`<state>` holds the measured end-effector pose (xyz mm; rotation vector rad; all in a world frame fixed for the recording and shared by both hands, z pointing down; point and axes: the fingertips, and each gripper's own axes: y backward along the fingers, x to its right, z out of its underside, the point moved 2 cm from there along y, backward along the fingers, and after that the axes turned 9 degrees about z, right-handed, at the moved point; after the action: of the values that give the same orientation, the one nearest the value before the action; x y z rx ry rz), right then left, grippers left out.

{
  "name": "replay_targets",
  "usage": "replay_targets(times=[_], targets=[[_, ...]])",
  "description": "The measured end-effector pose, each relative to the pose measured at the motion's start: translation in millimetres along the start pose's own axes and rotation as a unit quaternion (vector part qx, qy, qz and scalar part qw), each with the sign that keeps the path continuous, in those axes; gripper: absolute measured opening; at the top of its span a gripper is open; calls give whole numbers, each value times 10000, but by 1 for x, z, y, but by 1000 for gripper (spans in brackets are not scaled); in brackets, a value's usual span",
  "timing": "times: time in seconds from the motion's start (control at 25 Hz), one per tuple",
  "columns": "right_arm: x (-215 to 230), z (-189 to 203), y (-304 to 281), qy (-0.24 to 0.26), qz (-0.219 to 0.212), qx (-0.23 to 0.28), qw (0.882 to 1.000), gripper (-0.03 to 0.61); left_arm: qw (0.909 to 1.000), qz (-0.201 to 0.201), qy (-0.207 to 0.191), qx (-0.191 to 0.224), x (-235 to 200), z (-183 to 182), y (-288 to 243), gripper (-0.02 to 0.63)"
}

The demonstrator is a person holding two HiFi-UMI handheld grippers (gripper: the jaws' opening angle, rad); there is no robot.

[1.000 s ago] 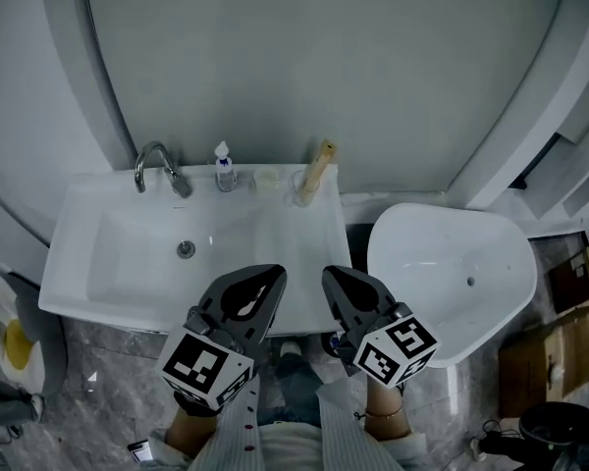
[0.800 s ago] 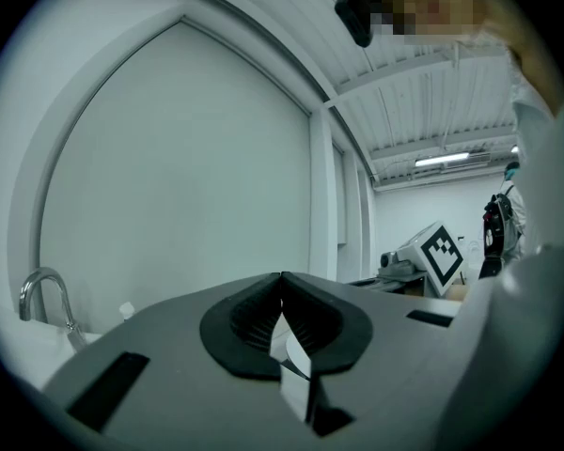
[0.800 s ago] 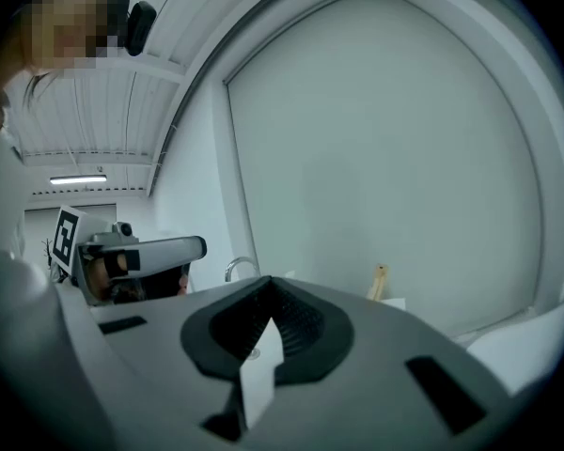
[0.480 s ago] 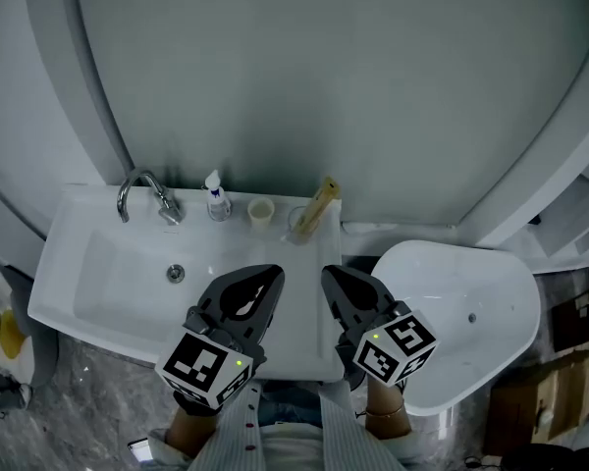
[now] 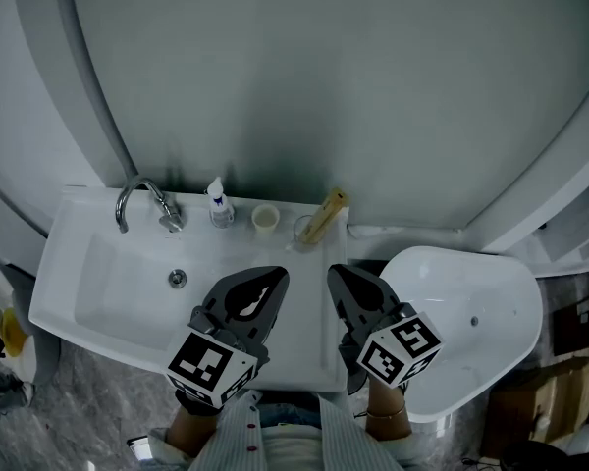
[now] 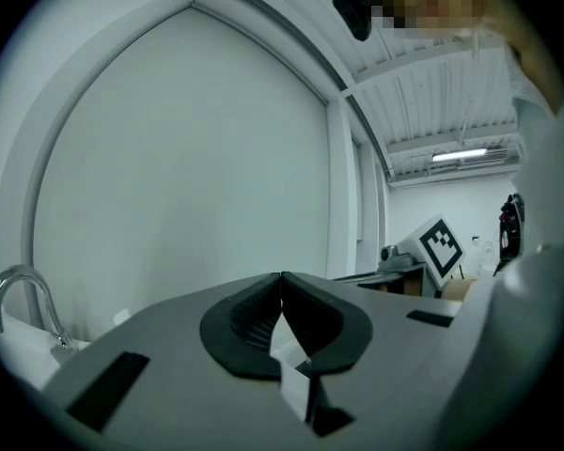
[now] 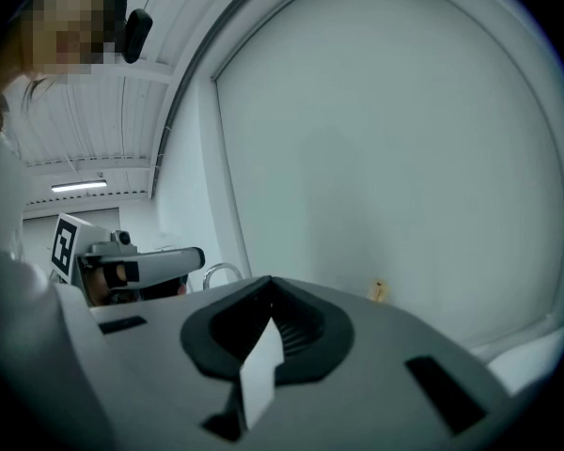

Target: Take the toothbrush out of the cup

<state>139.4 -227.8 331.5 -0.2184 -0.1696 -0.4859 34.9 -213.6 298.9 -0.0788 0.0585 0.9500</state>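
White rectangular ceramic washbasin (image 5: 98, 283) against a curved grey wall, head view: the beige wooden toothbrush (image 5: 326, 214) stands in a clear glass cup (image 5: 302, 230) on the back ledge, just ahead of the right gripper (image 5: 340, 277). Its long axis is tilted, the upper end pointing away from the jaws and to the right. The left gripper (image 5: 273, 281) sits alongside. A small bottle (image 5: 219, 204) carries a blue label too small to read.

Left gripper view: jaws clenched on nothing, curved chrome tap (image 6: 19, 299) to their left.

Right gripper view: jaws clenched, empty. The toothbrush's tip shows beyond them, to the right.
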Motion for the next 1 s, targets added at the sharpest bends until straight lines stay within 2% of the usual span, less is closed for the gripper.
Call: replay_targets(times=[0.48, 1.0], targets=[[21, 5, -30, -191, 244, -132, 9994, 12, 9996, 200, 99, -177, -28, 9, -20, 17], [60, 25, -78, -363, 387, -470, 9975, 20, 9986, 62, 348, -403, -72, 37, -48, 17]])
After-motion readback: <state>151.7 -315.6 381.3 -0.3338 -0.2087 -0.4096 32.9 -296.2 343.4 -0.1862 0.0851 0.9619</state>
